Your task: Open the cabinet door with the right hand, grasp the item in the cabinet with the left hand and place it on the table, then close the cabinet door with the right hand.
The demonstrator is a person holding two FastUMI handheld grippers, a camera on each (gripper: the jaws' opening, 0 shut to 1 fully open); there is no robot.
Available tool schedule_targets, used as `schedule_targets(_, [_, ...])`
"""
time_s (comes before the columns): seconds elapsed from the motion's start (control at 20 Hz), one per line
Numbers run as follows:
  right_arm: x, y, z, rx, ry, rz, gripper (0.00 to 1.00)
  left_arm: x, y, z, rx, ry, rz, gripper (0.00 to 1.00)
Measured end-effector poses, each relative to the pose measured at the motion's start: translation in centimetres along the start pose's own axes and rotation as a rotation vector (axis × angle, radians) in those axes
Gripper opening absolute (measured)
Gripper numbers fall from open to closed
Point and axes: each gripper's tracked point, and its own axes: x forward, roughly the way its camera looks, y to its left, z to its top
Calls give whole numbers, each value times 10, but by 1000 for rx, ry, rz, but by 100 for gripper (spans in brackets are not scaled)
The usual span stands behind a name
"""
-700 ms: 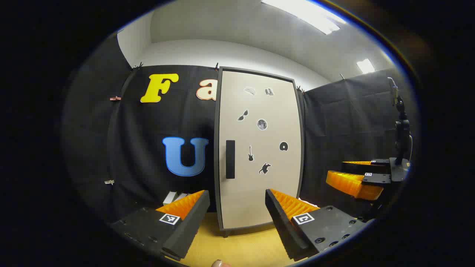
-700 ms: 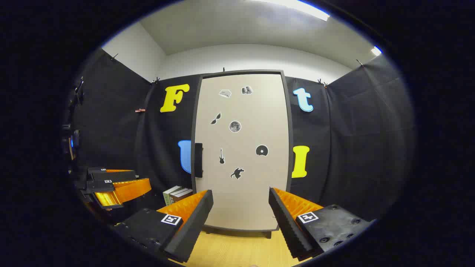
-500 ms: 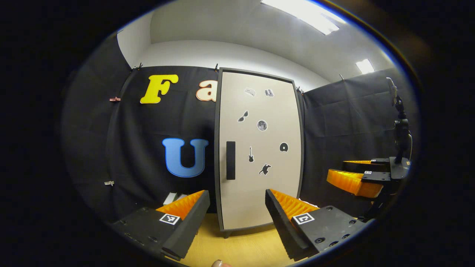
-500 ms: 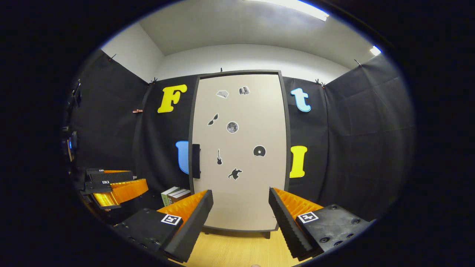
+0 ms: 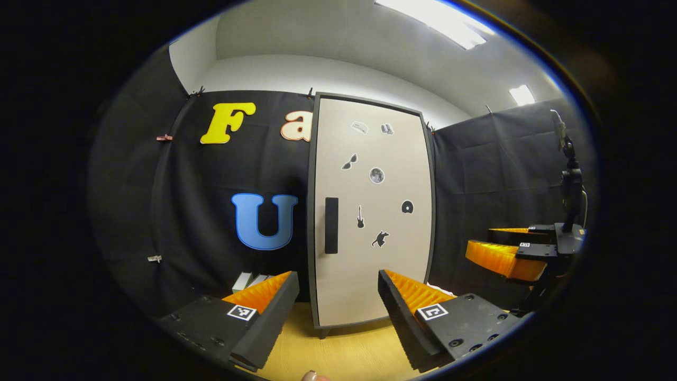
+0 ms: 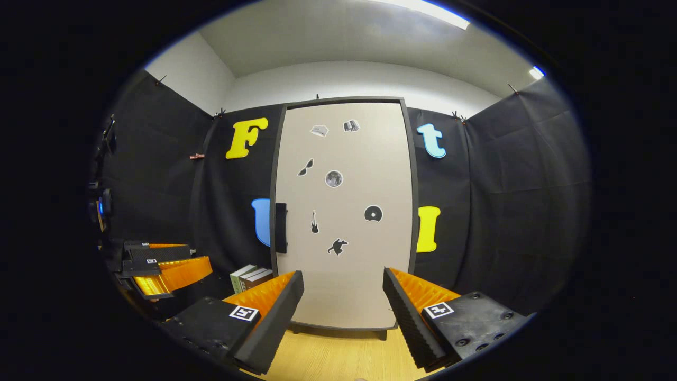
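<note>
Approaching the closed beige cabinet door (image 6: 344,211) with both tongs spread apart and holding nothing.
The right tongs (image 6: 344,312) are needing to swing toward the black vertical handle (image 6: 281,227) at the door's left edge and clamp it squarely before pulling; the left tongs (image 5: 338,312) are waiting above the pale wooden surface (image 5: 344,354). The item is hidden behind the door. Since 0.7 s ago the door is looming slightly larger.

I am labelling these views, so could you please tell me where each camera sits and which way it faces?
Left gripper view: rides the left gripper, facing the shut cabinet door slightly from its handle side; own open fingers below, right gripper off to one side.
Right gripper view: rides the right gripper, facing the door nearly square-on; own open fingers below, left gripper off to one side.
Shared: door, handle, books, table.
</note>
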Motion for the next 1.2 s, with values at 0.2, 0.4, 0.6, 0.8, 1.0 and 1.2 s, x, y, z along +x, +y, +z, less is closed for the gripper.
schedule_targets(0.2, [5, 8, 1, -9, -5, 25, 97, 3, 3, -3, -6, 6, 2, 95])
schedule_targets(0.4, [10, 18, -1, -24, -4, 53, 97, 6, 7, -5, -14, 9, 0, 95])
schedule_targets(0.6, [20, 28, -6, -74, 11, 60, 97, 6, 14, -8, -24, 14, -4, 95])
schedule_targets(0.8, [36, 51, -4, -54, 2, 97, 97, 3, 29, -6, -12, 13, 12, 95])
schedule_targets(1.0, [52, 82, -6, -61, 1, 165, 97, -3, 46, -3, -10, 8, 28, 95])
schedule_targets(1.2, [68, 107, -13, -61, 9, 181, 97, -9, 68, -5, 8, 13, 60, 95])
